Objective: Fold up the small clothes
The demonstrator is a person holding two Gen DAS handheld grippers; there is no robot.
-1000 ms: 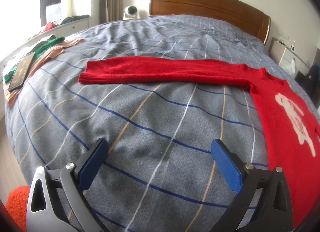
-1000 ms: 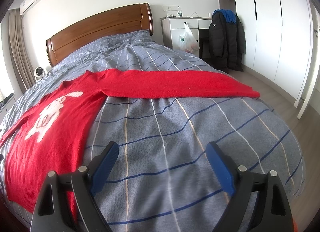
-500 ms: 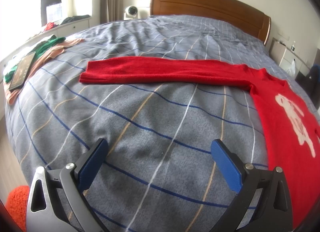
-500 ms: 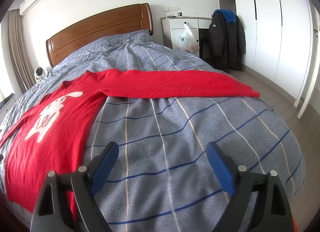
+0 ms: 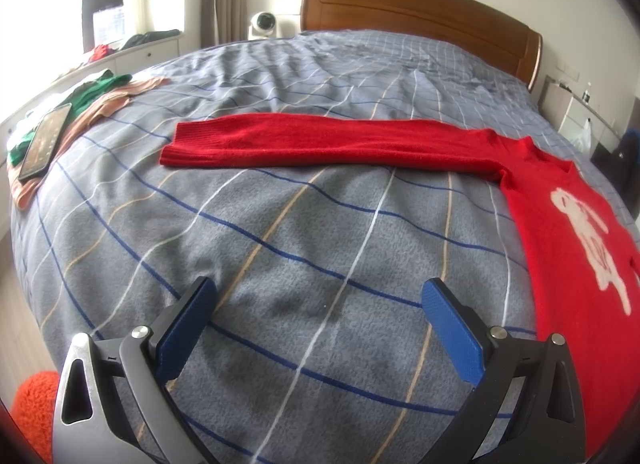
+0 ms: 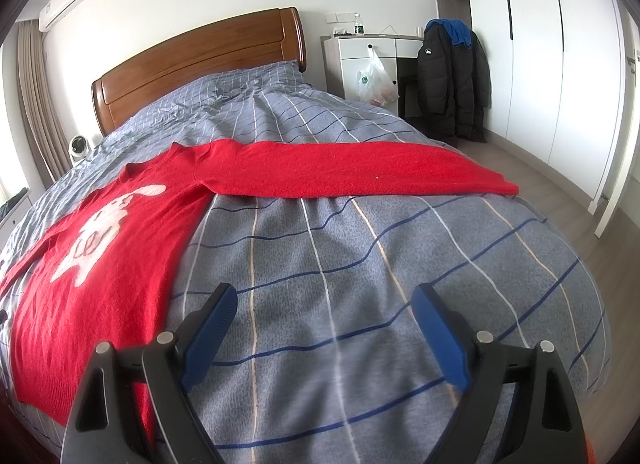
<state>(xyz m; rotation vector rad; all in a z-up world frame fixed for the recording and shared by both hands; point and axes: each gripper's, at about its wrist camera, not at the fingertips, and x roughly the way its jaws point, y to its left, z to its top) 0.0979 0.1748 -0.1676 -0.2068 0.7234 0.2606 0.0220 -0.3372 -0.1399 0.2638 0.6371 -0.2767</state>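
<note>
The sweater (image 5: 568, 224) lies flat on the bed (image 5: 320, 244), sleeves outstretched. Both the left gripper (image 5: 318, 318) and right gripper (image 6: 322, 318) hover spread wide, empty, short of it. Each should pinch a cuff and fold inward.

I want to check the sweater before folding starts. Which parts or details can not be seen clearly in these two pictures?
- Red sweater, left wrist view: its lower hem is cut off by the picture edge and the left gripper.
- Red sweater, right wrist view: the far sleeve runs out at the left edge.
- Phone on the clothes pile: screen too small to read.
- Neither view shows the whole sweater; the right gripper covers part.
</note>
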